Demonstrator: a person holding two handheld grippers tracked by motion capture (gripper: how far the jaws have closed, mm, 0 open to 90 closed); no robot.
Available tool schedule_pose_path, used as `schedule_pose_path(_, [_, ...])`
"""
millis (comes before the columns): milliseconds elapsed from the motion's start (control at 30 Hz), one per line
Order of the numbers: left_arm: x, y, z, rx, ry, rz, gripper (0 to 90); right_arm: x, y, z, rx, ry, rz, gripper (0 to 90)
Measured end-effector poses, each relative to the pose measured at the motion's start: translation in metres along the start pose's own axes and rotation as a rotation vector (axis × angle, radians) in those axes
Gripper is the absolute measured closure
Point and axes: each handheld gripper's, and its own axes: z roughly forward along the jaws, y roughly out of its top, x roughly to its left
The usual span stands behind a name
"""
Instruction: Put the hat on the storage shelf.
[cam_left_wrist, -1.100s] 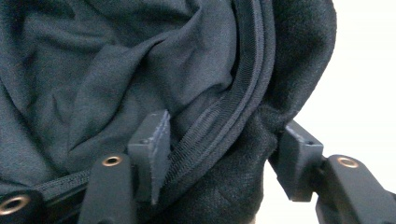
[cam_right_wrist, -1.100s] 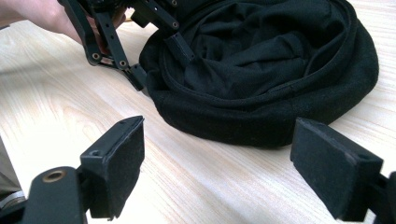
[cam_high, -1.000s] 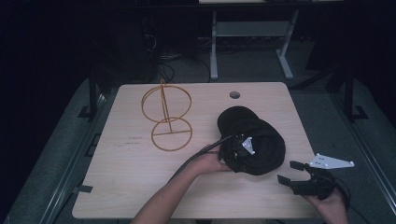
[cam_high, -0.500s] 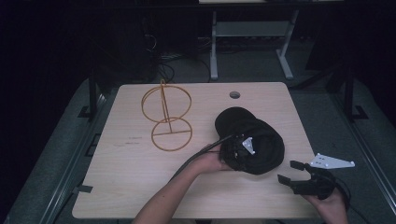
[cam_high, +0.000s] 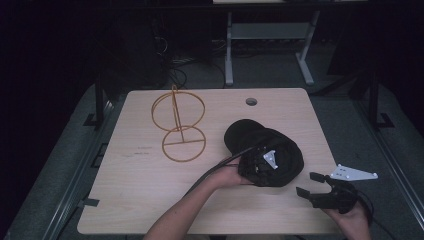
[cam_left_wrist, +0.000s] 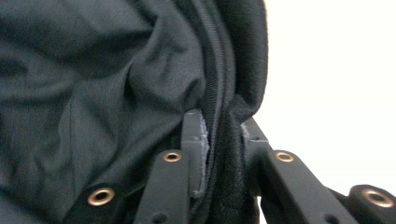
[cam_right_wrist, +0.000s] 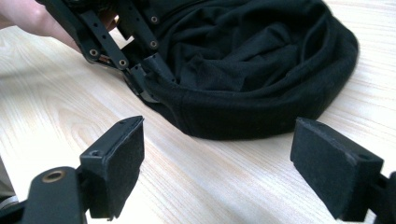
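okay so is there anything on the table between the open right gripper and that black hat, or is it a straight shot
Nothing visible stands between them. In the right gripper view, bare table lies between the open right gripper and the near brim of the black hat. The left gripper is clamped on the brim, off to one side.

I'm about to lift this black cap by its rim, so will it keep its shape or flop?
The black cap will probably sag: its cloth lies creased and folded. It looks light, so the left gripper, pinching the rim, should carry it. The thick knit edge seems unlikely to slip from the pads.
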Motion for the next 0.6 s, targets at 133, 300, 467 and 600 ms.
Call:
schedule_pose_path(133, [-0.004,0.005,0.001,0.007,-0.001,0.019,80.0,-0.001,-0.001,-0.001,-0.001,-0.002,0.004,17.2])
schedule_pose_path(300, [-0.005,0.006,-0.001,-0.006,-0.012,0.014,80.5,0.000,-0.001,-0.001,-0.003,-0.001,0.006,17.2])
schedule_pose_path(467, [-0.004,0.008,-0.008,-0.044,-0.029,0.001,80.7,-0.001,-0.001,-0.002,-0.019,-0.001,0.009,17.1])
schedule_pose_path(600, [-0.004,0.010,-0.014,-0.074,-0.027,-0.007,80.6,0.000,0.000,-0.002,-0.016,-0.005,0.002,16.9])
